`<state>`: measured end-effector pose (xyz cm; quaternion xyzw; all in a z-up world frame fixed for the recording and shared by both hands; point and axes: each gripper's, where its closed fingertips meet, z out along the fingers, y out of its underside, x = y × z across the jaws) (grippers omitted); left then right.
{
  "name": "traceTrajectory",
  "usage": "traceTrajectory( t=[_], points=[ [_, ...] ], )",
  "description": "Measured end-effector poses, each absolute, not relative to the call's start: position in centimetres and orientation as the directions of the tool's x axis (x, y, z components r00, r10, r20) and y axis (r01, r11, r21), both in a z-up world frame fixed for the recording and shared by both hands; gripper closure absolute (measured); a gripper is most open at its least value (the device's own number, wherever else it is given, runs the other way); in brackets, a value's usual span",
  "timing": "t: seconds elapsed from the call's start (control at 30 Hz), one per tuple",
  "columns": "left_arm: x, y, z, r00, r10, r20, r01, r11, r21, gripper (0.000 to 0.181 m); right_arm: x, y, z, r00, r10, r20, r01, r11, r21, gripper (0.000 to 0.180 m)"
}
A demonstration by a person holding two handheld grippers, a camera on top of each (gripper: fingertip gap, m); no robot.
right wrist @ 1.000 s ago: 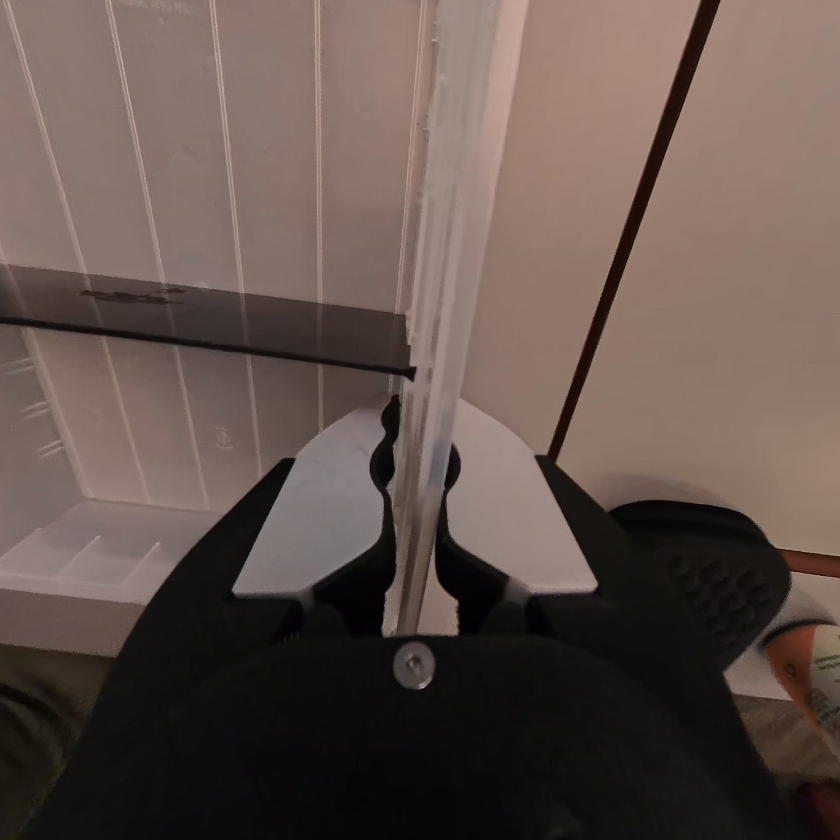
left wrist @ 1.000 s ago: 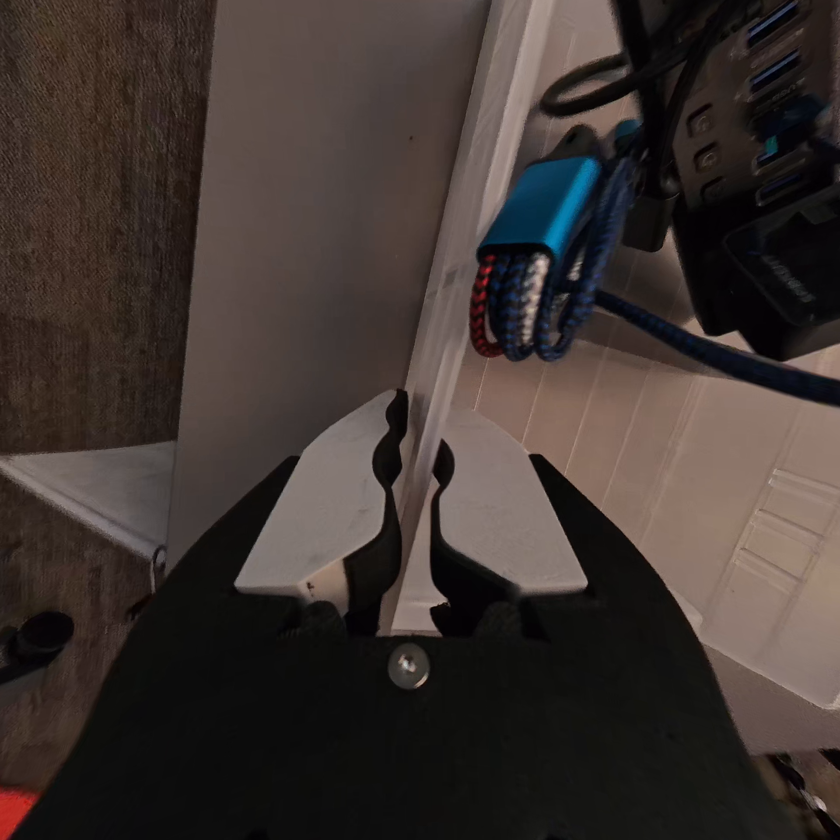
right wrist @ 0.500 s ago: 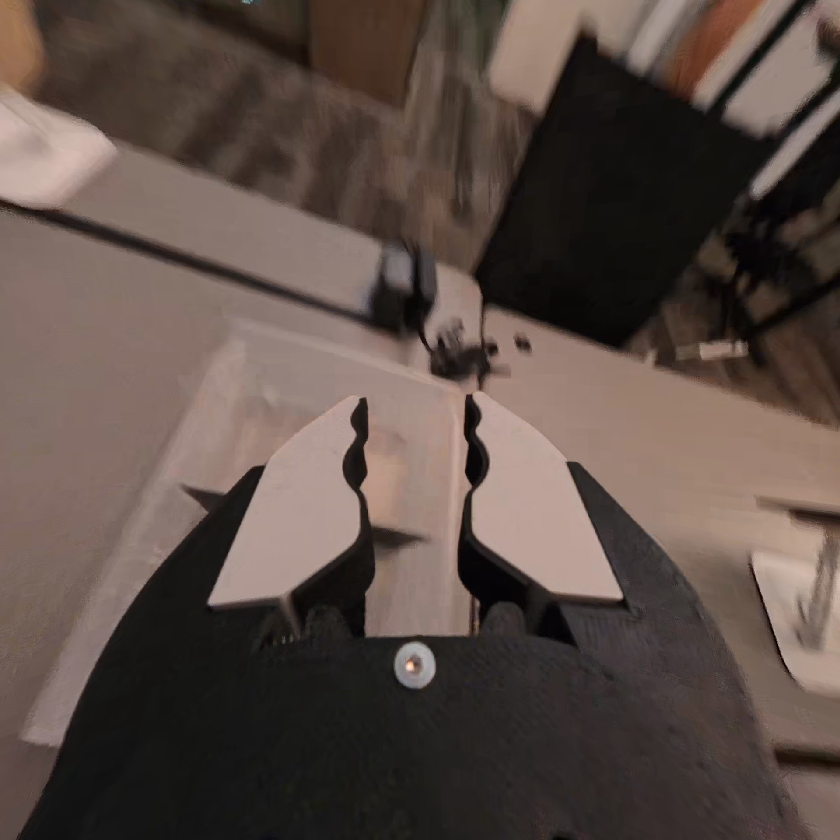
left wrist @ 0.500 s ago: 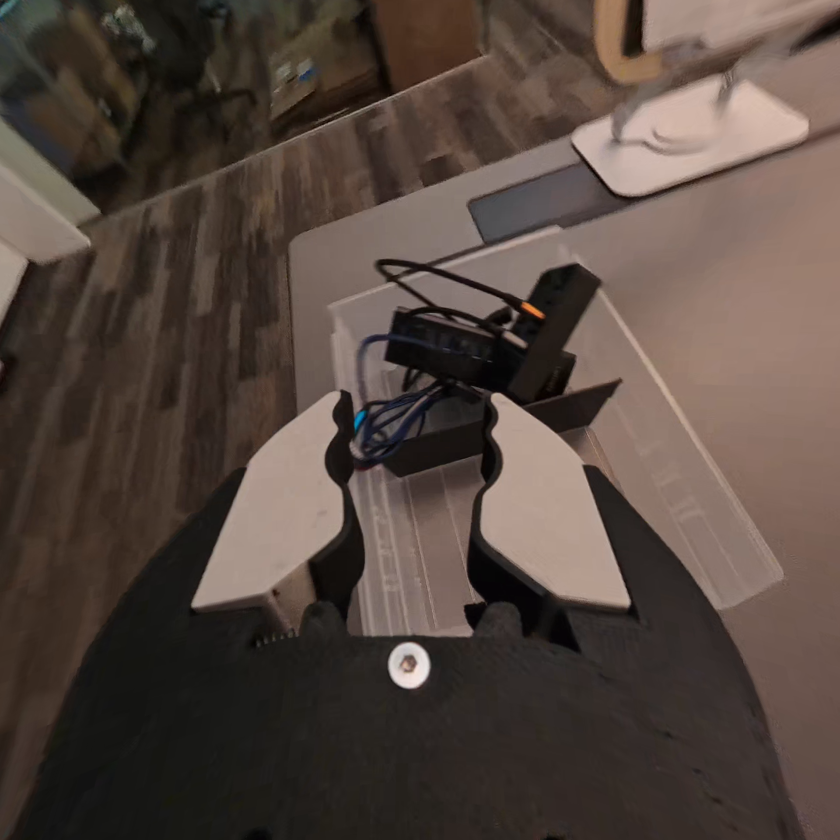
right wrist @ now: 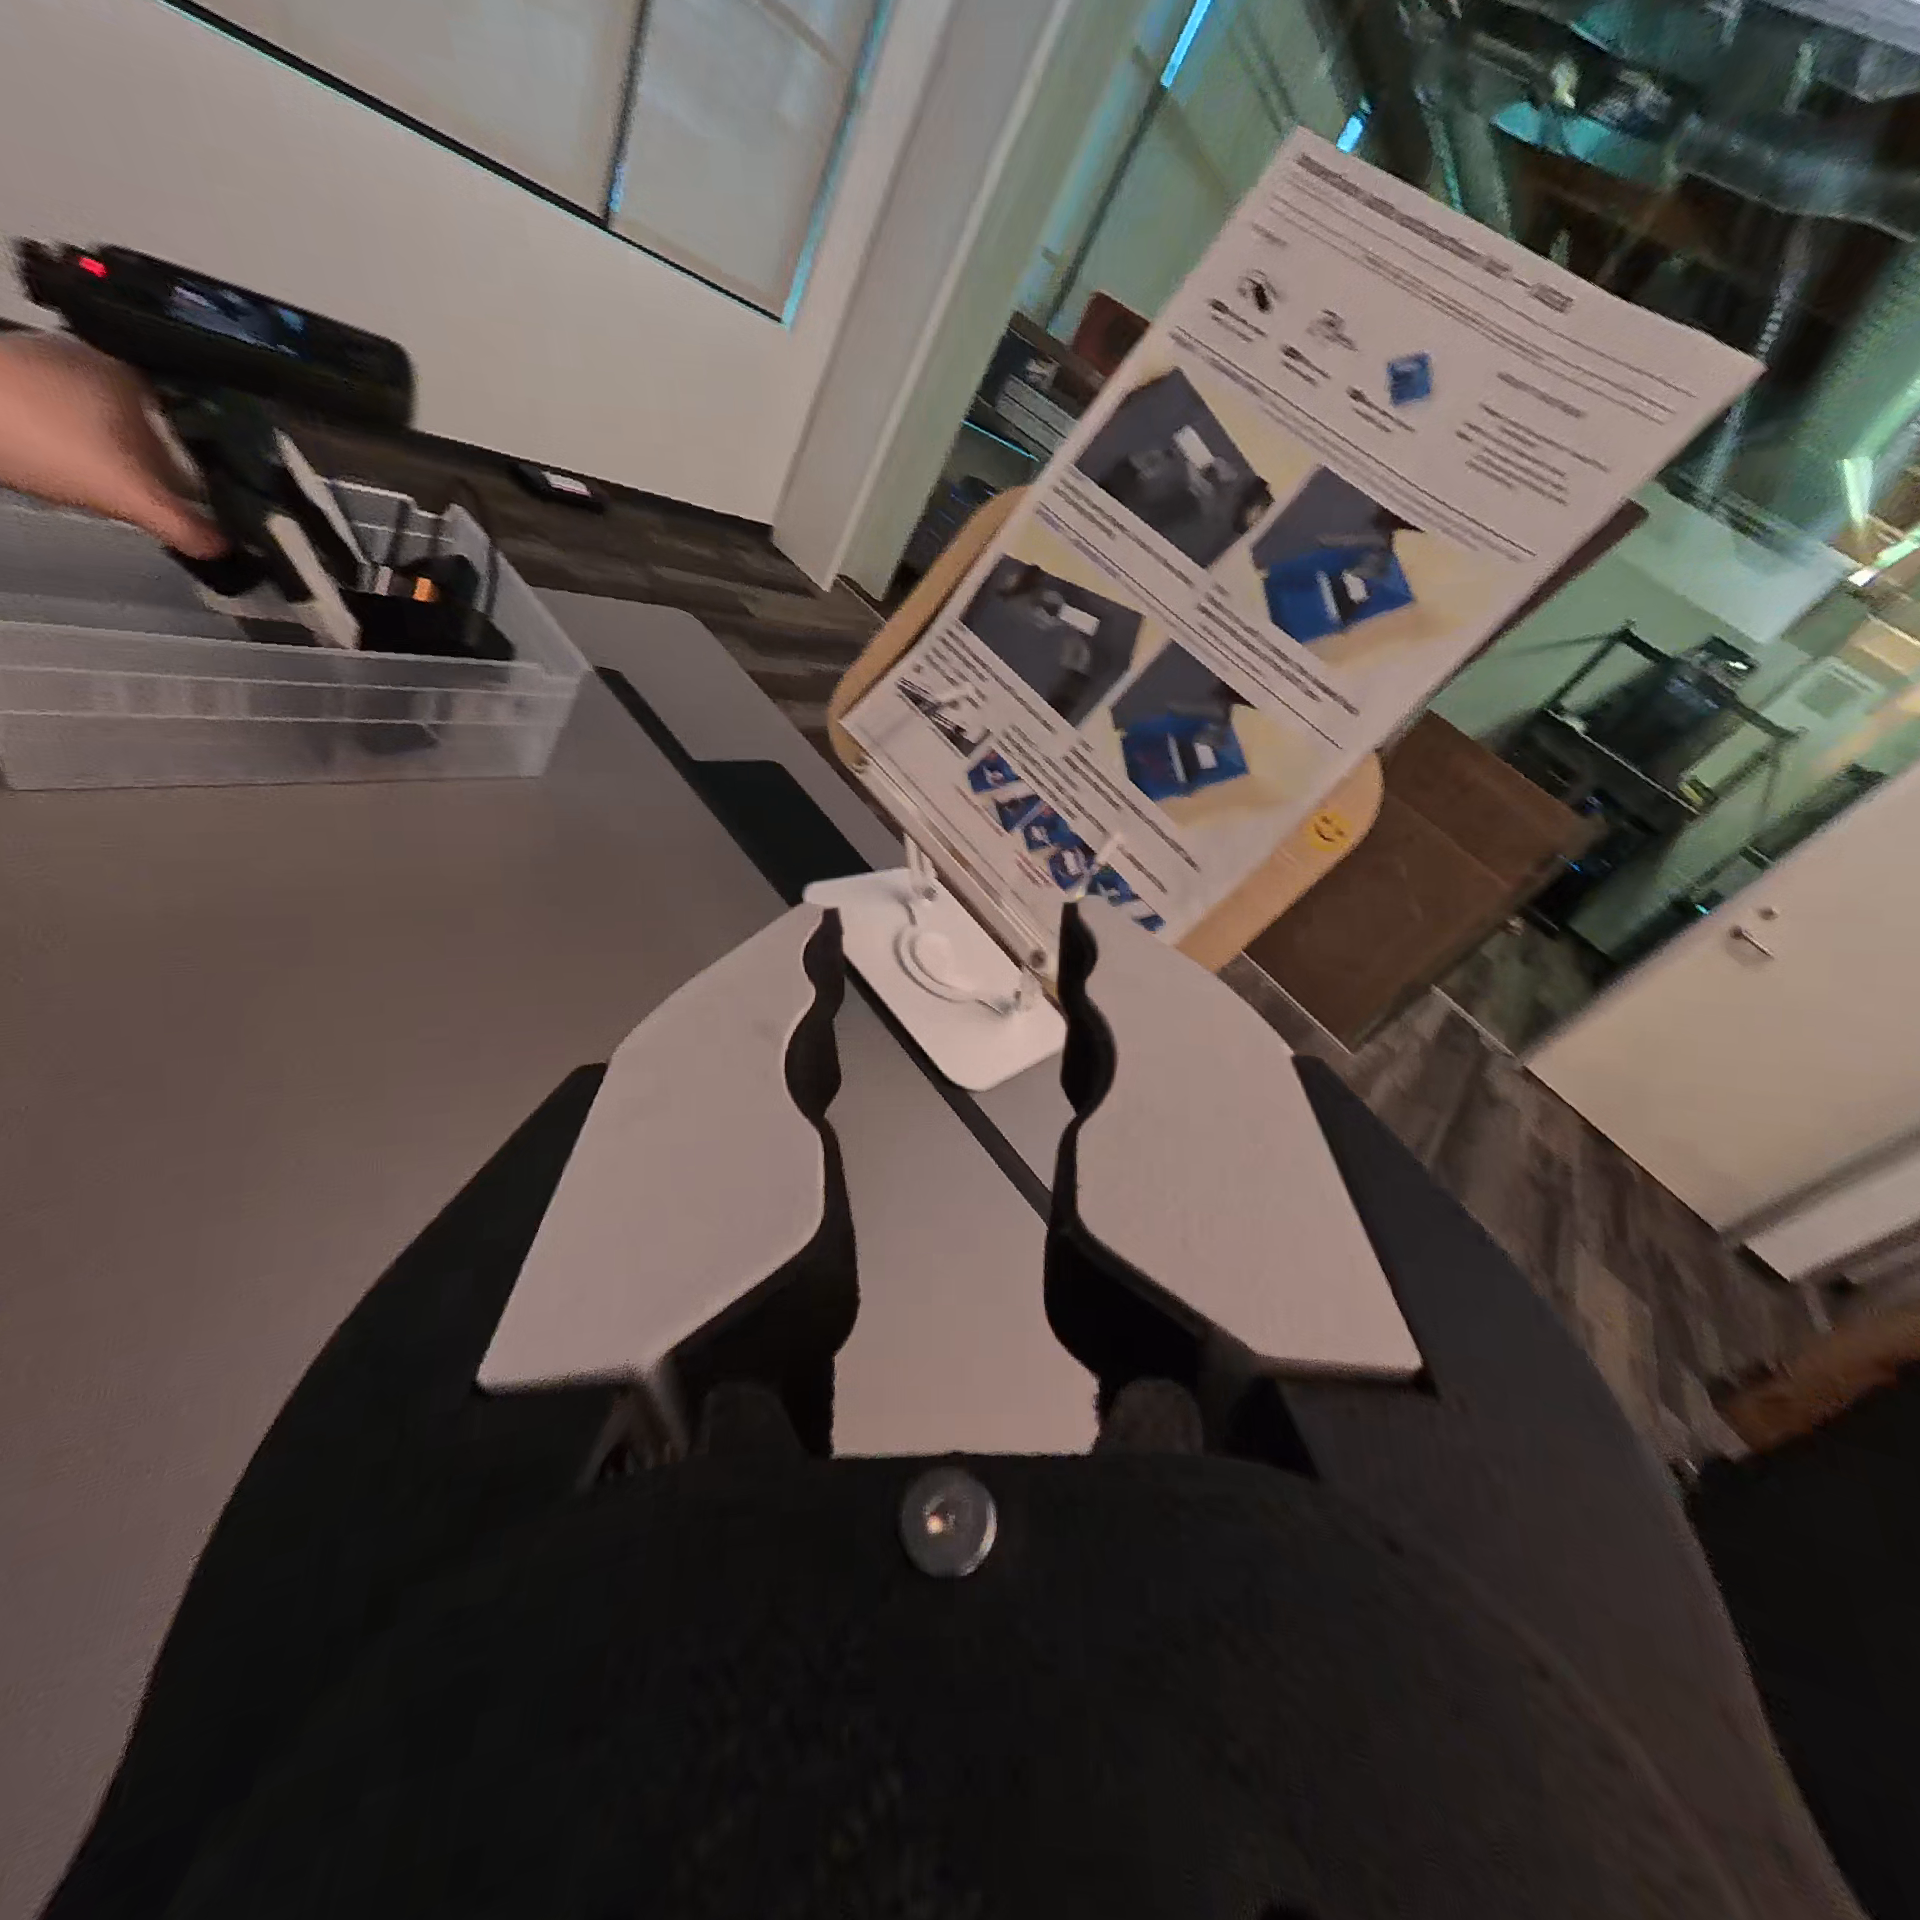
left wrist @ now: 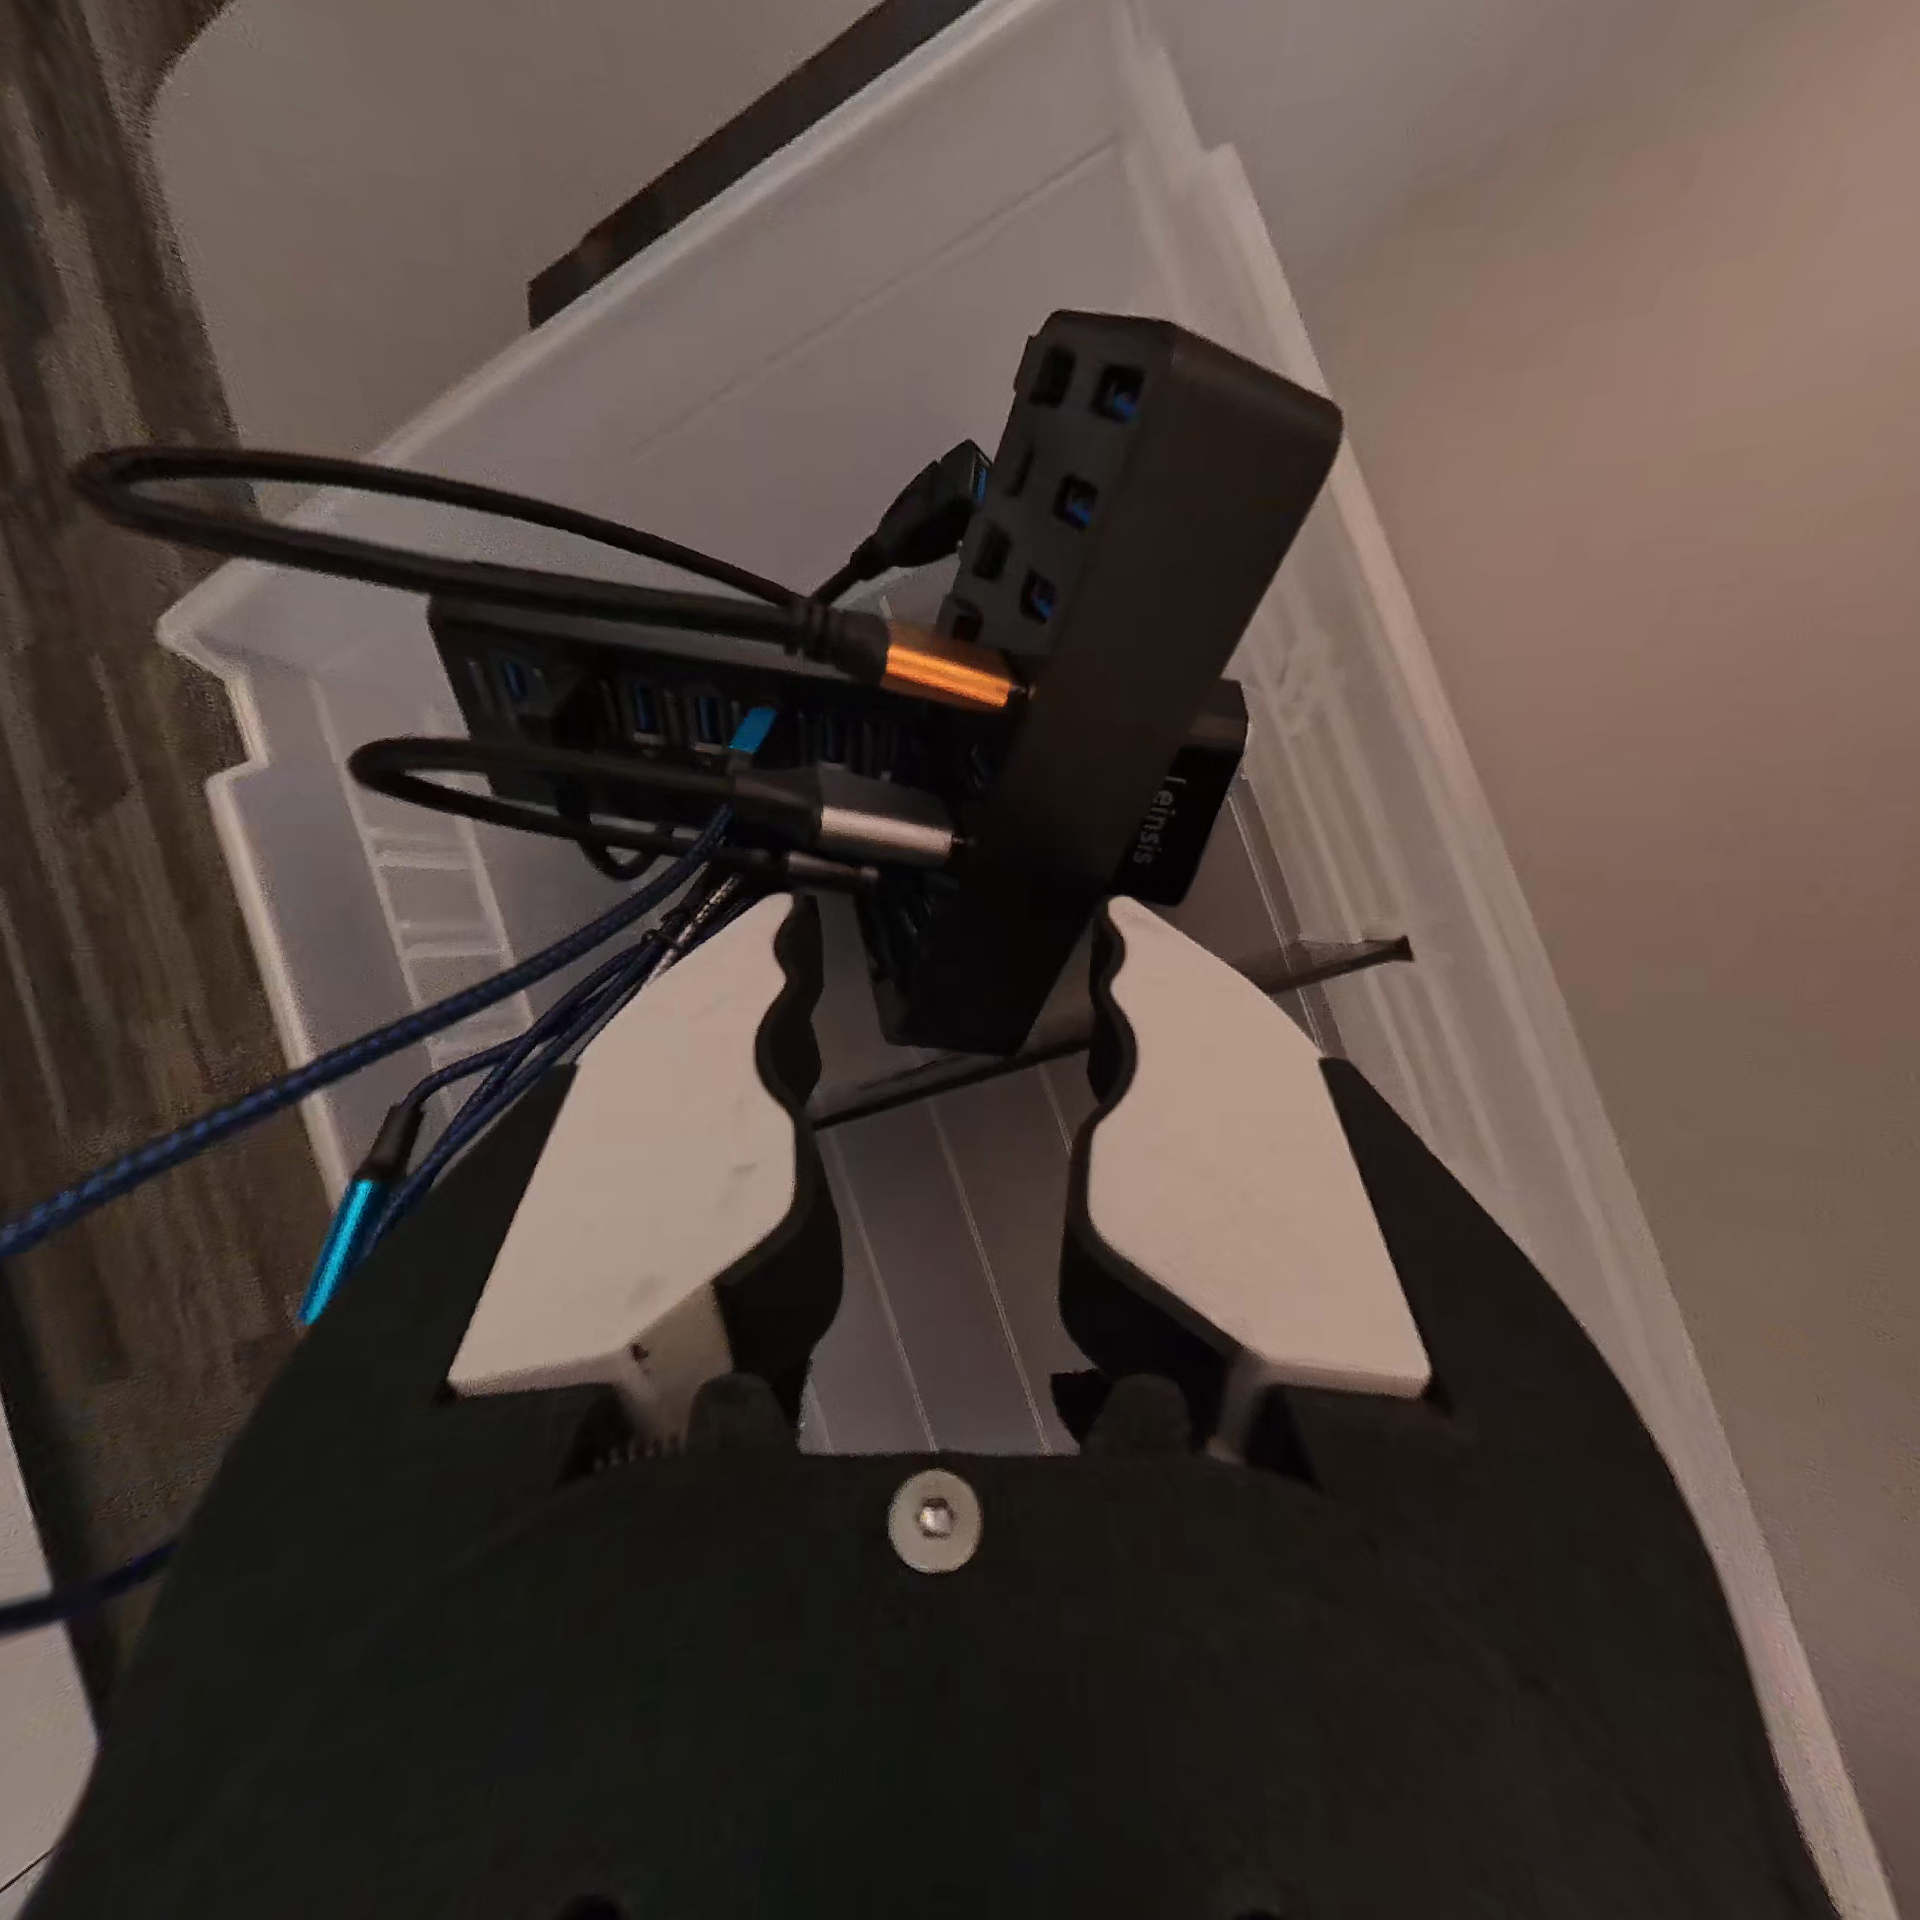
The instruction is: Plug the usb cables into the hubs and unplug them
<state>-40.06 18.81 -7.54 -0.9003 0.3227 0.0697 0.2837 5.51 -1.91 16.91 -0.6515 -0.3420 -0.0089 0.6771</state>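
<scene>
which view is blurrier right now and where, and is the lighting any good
Right wrist view: dim, motion-smeared at the left, where the hand and clear bin blur; the instruction sheet is soft. Left wrist view: dim too, but the tilted hub is fairly sharp, the blue cables blurred.

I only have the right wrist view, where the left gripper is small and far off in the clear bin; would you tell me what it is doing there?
Observer: The left gripper is open, its fingers on either side of the lower end of a tilted black hub.
Operator: Is anything plugged into that hub?
Observer: An orange-collared plug and a silver plug appear to sit in its side.
Operator: Any loose cables?
Observer: A blue connector on braided cable hangs loose at the bin's left side.
</scene>
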Motion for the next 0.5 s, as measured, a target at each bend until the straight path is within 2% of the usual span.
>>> traceTrajectory(
  t=[0.03,0.1,0.23,0.33,0.5],
  points=[
    [-39.8,18.8,-7.9,0.782,-0.552,-0.288,-0.619,-0.641,-0.454,0.134,4.8,-1.9,16.9,0.757,0.454,0.470,0.451,0.158,-0.879,0.139],
    [-39.2,18.8,-8.8,0.786,-0.571,-0.236,-0.611,-0.665,-0.429,0.139,4.0,-1.9,17.0,0.758,0.481,0.440,0.410,0.173,-0.896,0.139],
    [-38.6,19.4,-9.1,0.804,-0.562,-0.194,-0.582,-0.677,-0.451,0.139,1.9,-3.9,19.7,0.737,0.579,0.350,0.227,0.276,-0.934,0.141],
    [-38.8,19.7,-8.8,0.775,-0.578,-0.256,-0.624,-0.638,-0.451,0.144,1.4,-5.9,21.4,0.701,0.635,0.323,0.113,0.348,-0.931,0.146],
    [-39.8,19.9,-7.0,0.696,-0.578,-0.425,-0.717,-0.582,-0.383,0.153,3.2,-5.2,20.5,0.736,0.590,0.332,0.158,0.327,-0.932,0.150]
  ],
)
